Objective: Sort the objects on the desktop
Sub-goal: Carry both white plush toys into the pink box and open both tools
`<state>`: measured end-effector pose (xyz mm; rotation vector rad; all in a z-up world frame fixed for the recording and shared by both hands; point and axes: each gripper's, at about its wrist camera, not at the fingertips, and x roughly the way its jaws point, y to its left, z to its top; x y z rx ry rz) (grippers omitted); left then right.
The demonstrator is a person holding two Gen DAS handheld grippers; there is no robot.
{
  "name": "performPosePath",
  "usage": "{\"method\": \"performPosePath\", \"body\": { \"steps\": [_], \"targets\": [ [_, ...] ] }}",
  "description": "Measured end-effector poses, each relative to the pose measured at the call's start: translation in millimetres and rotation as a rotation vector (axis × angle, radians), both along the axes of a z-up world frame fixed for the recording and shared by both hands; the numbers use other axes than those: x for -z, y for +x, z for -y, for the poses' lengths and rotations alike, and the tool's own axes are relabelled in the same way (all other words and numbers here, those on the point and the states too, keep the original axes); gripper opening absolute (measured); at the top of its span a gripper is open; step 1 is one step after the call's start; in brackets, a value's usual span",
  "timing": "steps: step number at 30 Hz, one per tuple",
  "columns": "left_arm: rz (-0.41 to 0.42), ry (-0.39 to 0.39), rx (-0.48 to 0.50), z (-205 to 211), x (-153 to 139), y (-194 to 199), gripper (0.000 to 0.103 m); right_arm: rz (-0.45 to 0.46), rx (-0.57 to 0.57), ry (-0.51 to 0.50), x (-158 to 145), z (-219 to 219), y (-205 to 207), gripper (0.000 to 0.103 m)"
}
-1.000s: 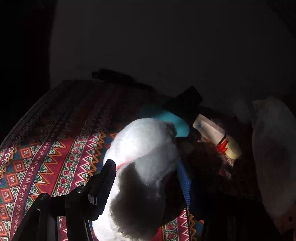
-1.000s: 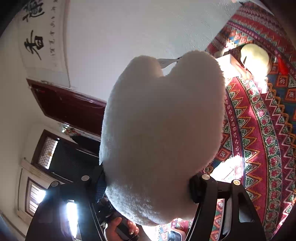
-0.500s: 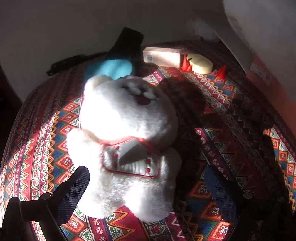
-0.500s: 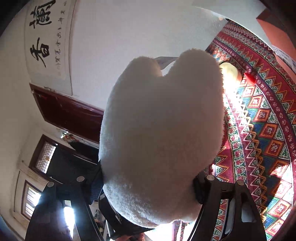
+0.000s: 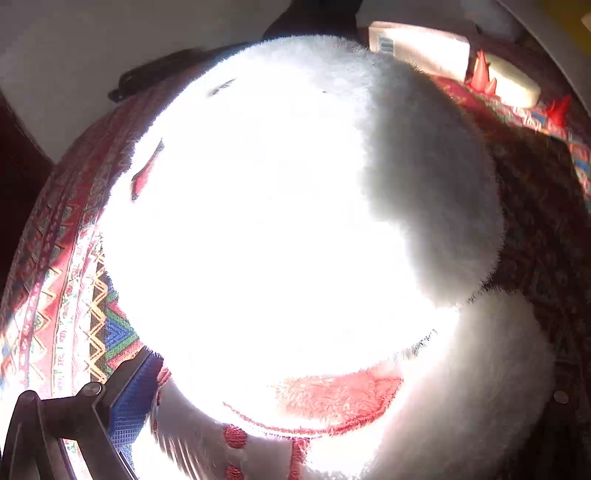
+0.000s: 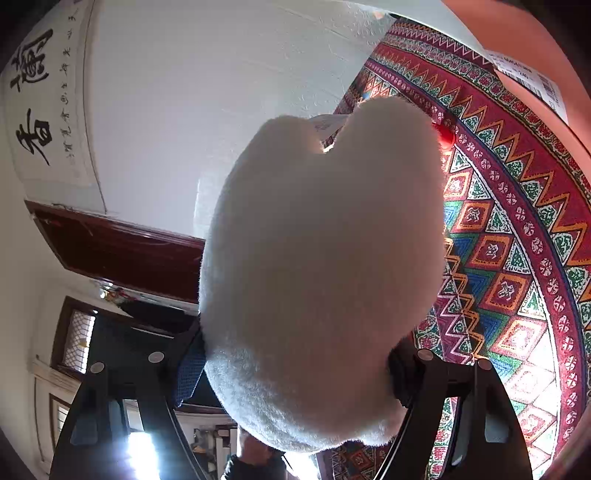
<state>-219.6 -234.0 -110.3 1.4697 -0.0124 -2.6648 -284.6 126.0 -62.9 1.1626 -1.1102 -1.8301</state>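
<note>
A white plush bear (image 5: 280, 221) with a red-trimmed bib lies on the patterned tablecloth (image 5: 74, 295) and fills the left wrist view, washed out by sunlight. My left gripper (image 5: 332, 373) is open around the bear's neck and bib. Its left blue pad (image 5: 135, 398) touches the fur, and the right finger is mostly hidden behind a plush arm. In the right wrist view, a second white fluffy plush toy (image 6: 321, 266), heart-shaped from this side, is held above the tablecloth (image 6: 517, 258). My right gripper (image 6: 295, 358) is shut on its lower part.
Beyond the bear lie a beige box (image 5: 417, 48), a cream object with red spikes (image 5: 513, 85) and a black object (image 5: 314, 18). A salmon box with a label (image 6: 517, 48) sits at the table's far side. A hand (image 6: 255, 454) shows below the right gripper.
My left gripper has pushed forward onto the bear, which has grown to fill the view between the open fingers. The right gripper keeps hold of its plush and has shifted slightly over the table.
</note>
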Motion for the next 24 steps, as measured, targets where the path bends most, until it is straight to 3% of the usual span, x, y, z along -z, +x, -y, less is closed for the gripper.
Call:
{"method": "performPosePath", "body": {
  "steps": [2, 7, 16, 24],
  "targets": [
    [-0.080, 0.086, -0.050, 23.2, -25.6, 11.8, 0.080, -0.029, -0.010, 0.022, -6.7, 5.4, -0.5, 0.081],
    [-0.231, 0.196, -0.085, 44.2, -69.6, 49.4, 0.080, -0.126, -0.036, 0.109, -25.9, 22.8, 5.3, 0.079],
    [-0.442, 0.417, -0.029, 47.1, -125.8, 99.2, 0.079, -0.132, -0.074, 0.126, -25.7, 39.7, 19.2, 0.079],
    [-0.570, 0.478, 0.028, 27.0, -171.7, 141.4, 0.079, -0.249, -0.008, 0.091, -75.5, 12.9, 43.2, 0.079]
  ]
}}
